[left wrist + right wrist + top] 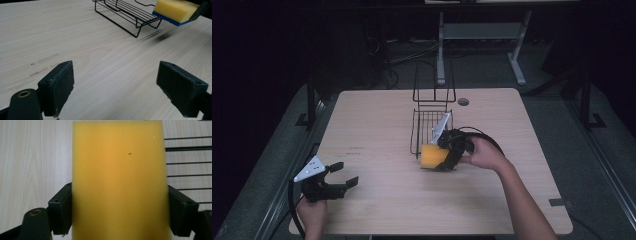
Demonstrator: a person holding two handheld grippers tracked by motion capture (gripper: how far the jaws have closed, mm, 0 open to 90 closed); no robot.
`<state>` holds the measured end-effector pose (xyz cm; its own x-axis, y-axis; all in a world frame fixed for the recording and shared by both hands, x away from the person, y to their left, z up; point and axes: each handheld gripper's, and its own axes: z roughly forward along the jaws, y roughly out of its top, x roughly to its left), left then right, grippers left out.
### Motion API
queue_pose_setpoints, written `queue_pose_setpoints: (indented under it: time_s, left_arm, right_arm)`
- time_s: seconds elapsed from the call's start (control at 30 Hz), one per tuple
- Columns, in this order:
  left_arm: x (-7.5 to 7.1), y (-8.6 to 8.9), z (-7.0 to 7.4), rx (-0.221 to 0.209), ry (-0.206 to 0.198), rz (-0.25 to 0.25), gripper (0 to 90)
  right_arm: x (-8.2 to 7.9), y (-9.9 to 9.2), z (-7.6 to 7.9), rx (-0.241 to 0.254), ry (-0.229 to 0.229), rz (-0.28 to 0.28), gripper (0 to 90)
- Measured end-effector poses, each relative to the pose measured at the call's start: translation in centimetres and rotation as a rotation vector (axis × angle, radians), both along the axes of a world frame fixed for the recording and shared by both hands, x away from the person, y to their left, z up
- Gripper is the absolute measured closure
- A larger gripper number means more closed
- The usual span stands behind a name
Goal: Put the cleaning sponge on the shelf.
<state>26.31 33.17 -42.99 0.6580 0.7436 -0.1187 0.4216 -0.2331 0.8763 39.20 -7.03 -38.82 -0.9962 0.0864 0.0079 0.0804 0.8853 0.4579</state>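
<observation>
Right gripper (443, 161): clamped on the sponge (432, 156), one jaw pressed to each long side, as the right gripper view shows; the foam fills the gap between the two black pads.
Right gripper place: near the middle of the table (377, 205), just in front of the rack (430, 131), with the person's right hand (482, 154) behind it and a black cable looping over the wrist.
Sponge: yellow foam with a blue layer on one face; the left gripper view shows it held off the wood with its blue side (167, 19) downward and a soft shadow on the table beneath it.
Sponge place: at the near end of the rack, close beside the wire edge; whether it touches the wire cannot be told.
Left gripper (343, 176): spread wide with nothing between the jaws; in the left gripper view bare wood shows between its two pads (57, 90).
Left gripper place: near the table's front left corner, well apart from the sponge and rack, held by the left hand (312, 212), with a grey three-cornered plate on top.
Rack: black wire, a low basket with a tall looped back, standing at the far middle of the table; in the right gripper view its wires (187, 148) run along the right side of the sponge.
Table: pale wood grain, with a few faint dark marks (45, 58) on the left part.
</observation>
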Motion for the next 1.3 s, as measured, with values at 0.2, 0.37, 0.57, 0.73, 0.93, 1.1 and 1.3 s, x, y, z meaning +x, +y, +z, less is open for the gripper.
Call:
queue_pose_setpoints:
  time_s: [0.2, 0.37, 0.57, 0.73, 0.93, 1.1, 1.3]
  left_arm:
    - [0.0, 0.0, 0.0, -0.002, 0.000, -0.001, 14.1]
    - [0.0, 0.1, 0.0, -0.003, -0.001, 0.000, 14.1]
    - [0.0, 0.1, 0.0, -0.004, -0.003, -0.001, 14.1]
    - [0.1, 0.1, 0.0, -0.006, -0.001, 0.001, 14.1]
    - [0.1, 0.0, 0.0, -0.003, -0.003, 0.000, 14.1]
    - [0.1, 0.0, 0.0, -0.006, -0.003, 0.002, 14.1]
    - [0.1, 0.0, 0.0, -0.006, -0.002, 0.001, 14.1]
  right_arm:
    - [0.7, 0.5, 0.2, -0.015, 0.001, -0.001, 21.6]
    - [1.6, 0.7, 0.4, -0.020, 0.006, 0.001, 21.6]
    - [2.8, 0.7, 0.0, 0.002, 0.036, -0.019, 21.6]
    - [3.5, 0.7, -0.4, -0.027, 0.042, -0.025, 21.6]
    - [4.4, 1.1, -0.1, -0.011, 0.064, -0.023, 21.6]
    - [5.2, 1.1, -0.1, -0.038, 0.068, -0.040, 21.6]
    - [6.5, 1.7, -0.2, -0.050, 0.077, -0.035, 21.6]
